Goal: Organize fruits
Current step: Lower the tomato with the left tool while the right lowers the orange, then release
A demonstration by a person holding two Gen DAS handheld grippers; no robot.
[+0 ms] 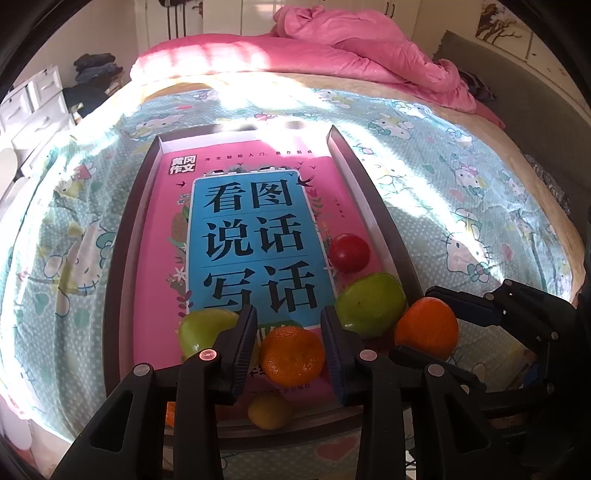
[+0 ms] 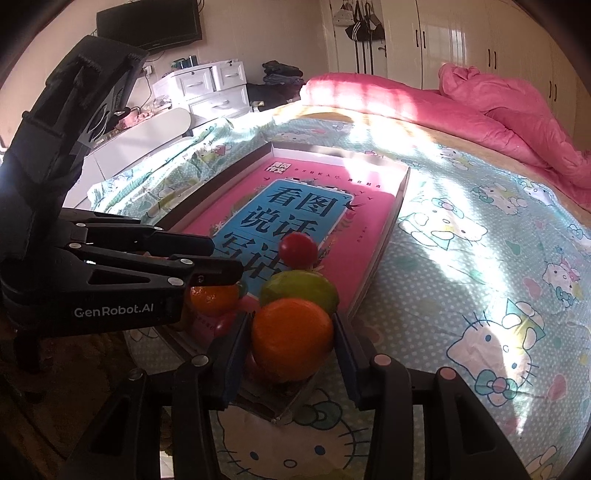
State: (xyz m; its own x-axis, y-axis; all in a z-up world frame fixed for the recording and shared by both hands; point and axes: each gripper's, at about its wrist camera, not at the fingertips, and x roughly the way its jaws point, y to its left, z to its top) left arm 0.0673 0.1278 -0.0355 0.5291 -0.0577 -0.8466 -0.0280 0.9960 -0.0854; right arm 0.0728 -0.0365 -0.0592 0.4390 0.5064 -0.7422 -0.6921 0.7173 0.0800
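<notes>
A shallow dark-rimmed tray (image 1: pixel 373 206) lies on the bed with a pink and blue book (image 1: pixel 159 258) in it. My left gripper (image 1: pixel 290 347) straddles a small orange (image 1: pixel 291 356) resting on the book, with a thin gap at the left pad, so it is open. My right gripper (image 2: pixel 291 343) is shut on a bigger orange (image 2: pixel 291 339) over the tray's near right corner. In the tray there are also a red tomato (image 1: pixel 349 253), a green apple (image 1: pixel 371 304), a second green fruit (image 1: pixel 201 330) and a yellowish fruit (image 1: pixel 269 410).
The bed wears a cartoon-cat sheet (image 2: pixel 480 258), with a pink duvet (image 1: pixel 369 48) heaped at its far end. White drawers (image 2: pixel 214 88) and a dark screen (image 2: pixel 155 22) stand past the left side. Wardrobes (image 2: pixel 461 40) line the back wall.
</notes>
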